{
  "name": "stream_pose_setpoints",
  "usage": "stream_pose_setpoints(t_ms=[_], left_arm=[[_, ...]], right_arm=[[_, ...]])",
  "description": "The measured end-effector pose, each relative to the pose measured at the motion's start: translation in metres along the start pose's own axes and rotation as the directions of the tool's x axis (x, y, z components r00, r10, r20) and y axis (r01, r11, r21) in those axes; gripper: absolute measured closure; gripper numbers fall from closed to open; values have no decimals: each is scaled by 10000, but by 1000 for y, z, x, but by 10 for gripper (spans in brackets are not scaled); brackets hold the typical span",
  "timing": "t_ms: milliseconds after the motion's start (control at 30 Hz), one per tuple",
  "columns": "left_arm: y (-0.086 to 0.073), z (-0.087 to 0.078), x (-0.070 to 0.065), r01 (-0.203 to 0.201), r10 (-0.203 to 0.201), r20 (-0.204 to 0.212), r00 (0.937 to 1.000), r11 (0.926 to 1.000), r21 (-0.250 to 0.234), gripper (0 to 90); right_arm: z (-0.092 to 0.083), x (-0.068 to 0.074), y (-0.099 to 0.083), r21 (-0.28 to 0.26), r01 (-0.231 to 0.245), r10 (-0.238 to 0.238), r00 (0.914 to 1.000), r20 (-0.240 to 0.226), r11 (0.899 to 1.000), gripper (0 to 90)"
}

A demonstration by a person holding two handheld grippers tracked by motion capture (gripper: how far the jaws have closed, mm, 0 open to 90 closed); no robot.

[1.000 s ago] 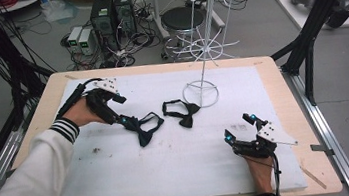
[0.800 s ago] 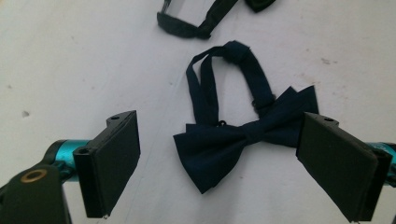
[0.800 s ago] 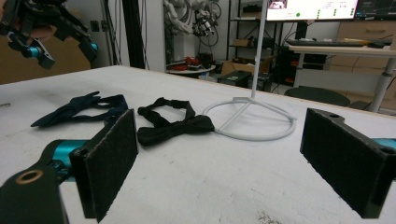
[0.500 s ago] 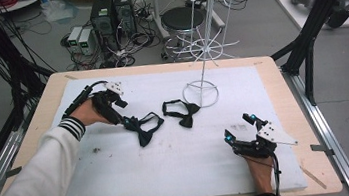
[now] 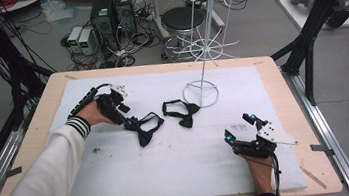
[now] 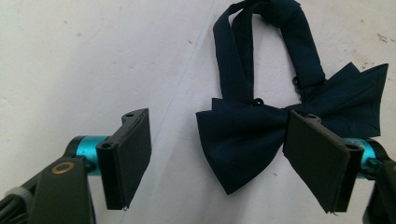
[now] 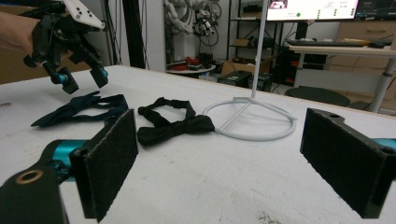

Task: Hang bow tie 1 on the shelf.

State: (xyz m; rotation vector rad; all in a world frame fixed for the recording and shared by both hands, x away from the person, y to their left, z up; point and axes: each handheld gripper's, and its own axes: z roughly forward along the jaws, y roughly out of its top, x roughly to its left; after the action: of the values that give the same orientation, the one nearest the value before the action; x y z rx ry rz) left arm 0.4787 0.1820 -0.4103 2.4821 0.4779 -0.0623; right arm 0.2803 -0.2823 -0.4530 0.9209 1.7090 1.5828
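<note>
The left gripper [image 5: 127,121] hovers just over a navy bow tie [image 5: 145,128] on the white tabletop [image 5: 170,164], jaws spread wide. A black bow tie [image 5: 182,112] lies right of it, beside the wire stand's ring base [image 5: 200,93]. The right gripper [image 5: 240,127] rests near right, jaws apart and empty.

High view: up above, looking forward and down over the whole bench [image 5: 172,179].
Left gripper view: close, straight down on the navy bow tie [image 6: 261,135].
Right gripper view: low, skimming the bench; shares that tie.
</note>
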Motion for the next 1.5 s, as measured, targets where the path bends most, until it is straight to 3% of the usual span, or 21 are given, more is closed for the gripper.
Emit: stream_pose_setpoints(t_ms=[233, 267, 533, 800, 1167, 1233, 1300, 1367, 1400, 1500], left_arm=[[0, 0, 3, -5, 6, 192, 9998, 10000, -53, 290], [0, -1, 4, -224, 220, 331, 9992, 9997, 91, 309], [0, 6, 6, 151, -150, 578, 9982, 9999, -8, 312], [0, 9, 7, -3, -2, 748, 9972, 10000, 79, 363], [1, 12, 7, -372, 327, 1098, 9934, 9985, 392, 540], [1, 12, 5, -235, 196, 1121, 9935, 9992, 335, 590], [1, 11, 5, -346, 290, 1054, 9940, 9981, 516, 703], [1, 11, 4, -253, 197, 972, 9951, 9981, 563, 743], [1, 11, 2, -148, 98, 753, 9971, 9977, 665, 844], [2, 12, 0, -117, 64, 691, 9976, 9970, 762, 866]], right_arm=[[0, 0, 0, -8, -6, 6, 10000, -11, 10000, 108], [0, 0, 0, -9, -8, 8, 10000, -11, 10000, 108], [0, 0, 0, -6, 35, -35, 10000, -17, 10000, 108], [0, 0, 0, 1, -16, 16, 10000, -15, 10000, 108], [0, 0, 0, 4, -19, 19, 10000, -5, 10000, 108], [0, 0, 0, 5, -12, 12, 10000, -3, 10000, 108], [0, 0, 0, 3, -18, 18, 10000, -5, 10000, 108], [0, 0, 0, 4, -15, 15, 10000, -2, 10000, 108], [0, 0, 0, 5, -7, 7, 10000, -1, 10000, 108], [0, 0, 0, 7, -6, 6, 10000, -2, 10000, 108]])
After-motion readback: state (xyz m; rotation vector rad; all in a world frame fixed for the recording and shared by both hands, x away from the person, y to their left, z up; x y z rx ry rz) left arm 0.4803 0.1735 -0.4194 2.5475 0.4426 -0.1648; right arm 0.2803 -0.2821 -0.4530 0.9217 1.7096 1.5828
